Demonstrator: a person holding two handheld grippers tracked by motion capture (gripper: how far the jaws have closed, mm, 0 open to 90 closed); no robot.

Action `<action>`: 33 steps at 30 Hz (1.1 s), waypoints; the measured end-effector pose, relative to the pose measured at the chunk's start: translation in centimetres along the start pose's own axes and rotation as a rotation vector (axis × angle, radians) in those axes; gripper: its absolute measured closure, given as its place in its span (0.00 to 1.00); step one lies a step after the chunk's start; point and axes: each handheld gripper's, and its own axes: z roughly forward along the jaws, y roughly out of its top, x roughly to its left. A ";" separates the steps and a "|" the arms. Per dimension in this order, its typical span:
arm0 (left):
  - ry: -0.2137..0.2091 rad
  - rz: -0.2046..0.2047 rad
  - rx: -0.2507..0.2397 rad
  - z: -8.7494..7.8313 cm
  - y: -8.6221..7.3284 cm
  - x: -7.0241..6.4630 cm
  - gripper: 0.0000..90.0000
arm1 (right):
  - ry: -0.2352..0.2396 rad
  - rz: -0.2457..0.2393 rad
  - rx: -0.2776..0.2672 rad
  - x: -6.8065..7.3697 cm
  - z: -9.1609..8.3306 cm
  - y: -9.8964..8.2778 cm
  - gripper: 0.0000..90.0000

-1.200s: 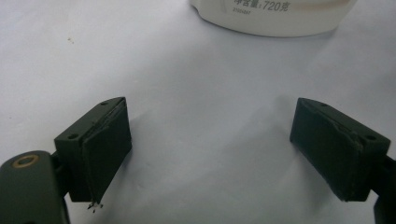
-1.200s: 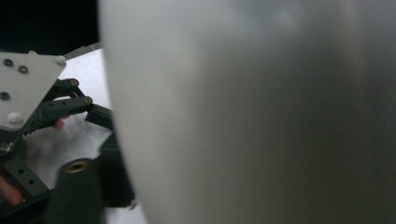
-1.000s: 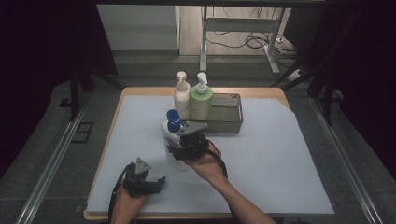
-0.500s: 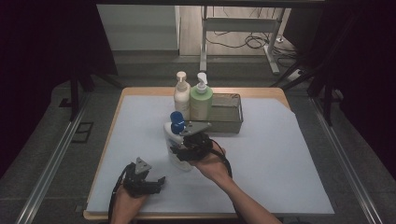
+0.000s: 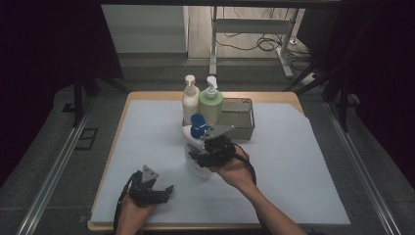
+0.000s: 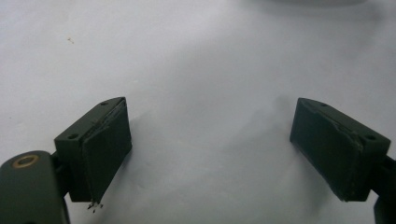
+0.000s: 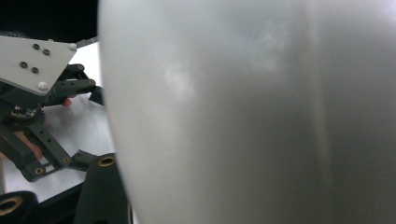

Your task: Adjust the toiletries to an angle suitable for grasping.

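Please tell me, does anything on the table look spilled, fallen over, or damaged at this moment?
Nothing looks spilled or fallen. The two pump bottles stand upright by the metal tray. The right gripper holds the white bottle with the blue cap; the left gripper is open, with nothing between its fingers.

Dim room w/ dark edges, table (image 5: 147,127) lit from above; right gripper view blurry, glare.

Both grippers are black linkage frames with brass-coloured pivot bushings. The left gripper (image 5: 155,190) carries a grey three-cornered plate with dark screws and flat rectangular black pads (image 6: 106,149). A black cable loops from the right gripper (image 5: 208,152). Forearms are bare.
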 end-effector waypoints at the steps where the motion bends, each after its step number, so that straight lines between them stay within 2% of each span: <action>1: 0.000 0.000 -0.001 0.0 0.0 0.0 0.14 | -0.001 0.000 -0.002 -0.1 -0.1 0.0 0.45; 17: 0.001 0.000 -0.001 0.0 0.0 0.0 0.14 | -0.038 0.039 -0.014 -2.6 -2.7 -0.8 0.45; 24: 0.001 0.000 -0.001 0.0 0.0 0.0 0.14 | -0.052 0.040 -0.018 -3.4 -3.7 -0.9 0.46; 33: 0.001 0.001 -0.001 0.0 0.0 0.0 0.14 | -0.089 0.066 -0.018 -5.1 -5.0 -1.3 0.46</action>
